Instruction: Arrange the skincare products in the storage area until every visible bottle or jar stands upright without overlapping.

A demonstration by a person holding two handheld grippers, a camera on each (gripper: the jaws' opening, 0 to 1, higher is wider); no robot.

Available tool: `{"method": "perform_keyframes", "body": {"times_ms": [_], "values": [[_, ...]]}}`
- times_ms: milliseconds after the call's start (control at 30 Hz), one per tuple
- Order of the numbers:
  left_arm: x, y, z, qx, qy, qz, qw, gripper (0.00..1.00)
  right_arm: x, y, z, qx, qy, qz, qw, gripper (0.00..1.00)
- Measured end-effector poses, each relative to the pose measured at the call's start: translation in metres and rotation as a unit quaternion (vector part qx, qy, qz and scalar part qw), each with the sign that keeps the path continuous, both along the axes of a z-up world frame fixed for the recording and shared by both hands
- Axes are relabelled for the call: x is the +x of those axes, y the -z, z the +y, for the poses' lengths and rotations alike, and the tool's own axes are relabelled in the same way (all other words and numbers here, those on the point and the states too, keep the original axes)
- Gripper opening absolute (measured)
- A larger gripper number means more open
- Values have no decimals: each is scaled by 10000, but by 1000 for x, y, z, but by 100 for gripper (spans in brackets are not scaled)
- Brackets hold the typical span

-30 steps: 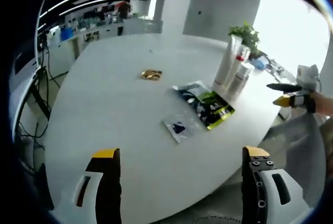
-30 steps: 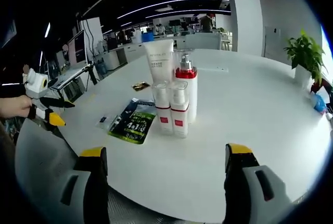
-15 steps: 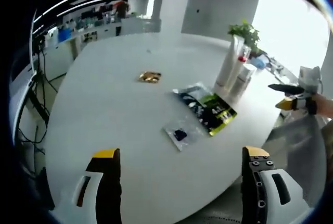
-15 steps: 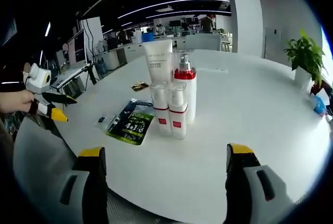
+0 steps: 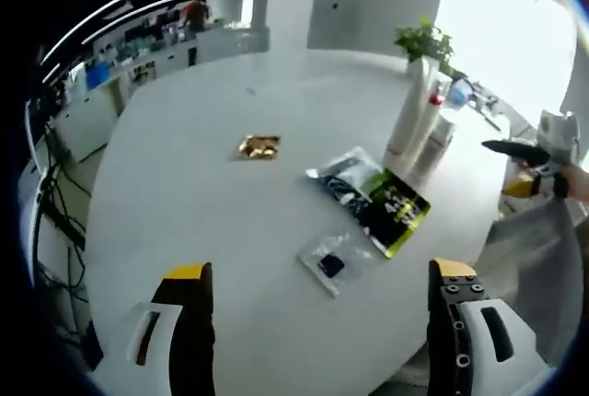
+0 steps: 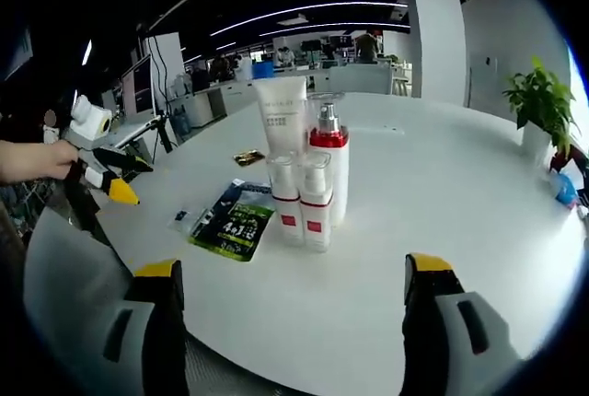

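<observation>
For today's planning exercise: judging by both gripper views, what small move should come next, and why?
Probably none beyond backing away: the tube, pump bottle and two small bottles already stand upright in a cluster. The left gripper and right gripper are open and hold nothing.

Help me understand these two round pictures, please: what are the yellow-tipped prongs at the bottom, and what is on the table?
A person holds a two-jaw gripper in each hand, and each carries a fisheye camera looking along its jaws. The prongs are those jaws: the left gripper and the right gripper, both open and holding nothing. Each also shows at the edge of the other's view. On the white table stand a tall white tube, a red-capped pump bottle and two small bottles, all upright and close together. Lying flat nearby are a black-and-green sachet, a small clear packet and a gold packet.
</observation>
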State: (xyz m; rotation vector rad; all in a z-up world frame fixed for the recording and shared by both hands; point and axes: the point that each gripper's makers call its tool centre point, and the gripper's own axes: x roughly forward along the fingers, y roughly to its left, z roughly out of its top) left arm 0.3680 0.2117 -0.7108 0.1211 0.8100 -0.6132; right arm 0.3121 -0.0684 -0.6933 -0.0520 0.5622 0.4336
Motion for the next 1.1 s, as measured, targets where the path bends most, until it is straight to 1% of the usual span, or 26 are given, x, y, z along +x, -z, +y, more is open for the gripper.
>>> {"method": "perform_keyframes", "body": {"times_ms": [100, 233, 300, 333, 567, 833, 900, 933, 1033, 1100], "values": [[9, -1, -3, 31, 72, -27, 10000, 95, -1, 0, 4, -58, -120, -8, 9999, 100], [23, -1, -8, 130, 181, -28, 9997, 95, -1, 2, 5, -127, -171, 5, 9998, 100], [30, 0, -9, 207, 228, -5, 9995, 95, -1, 2, 3, -112, -140, 5, 9998, 100], [29, 0, -13, 244, 261, 3, 9994, 95, 0, 2, 2, -80, -100, 6, 9999, 100], [44, 3, -25, 435, 478, 74, 9979, 95, 1, 1, -3, 4, 44, 5, 10000, 100], [65, 11, -33, 592, 661, 270, 9957, 94, 2, 1, -5, 37, 121, 16, 9999, 100], [70, 12, -32, 689, 718, 330, 9945, 93, 2, 1, -6, 66, 152, 25, 9999, 100], [73, 12, -32, 732, 747, 343, 9939, 93, 2, 1, -6, 74, 165, 31, 9998, 100], [92, 9, -33, 787, 786, 294, 9934, 92, 2, 2, -7, 93, 197, 46, 9998, 100], [103, 9, -34, 804, 780, 314, 9932, 92, 2, 2, -8, 99, 211, 58, 9997, 100]]}}
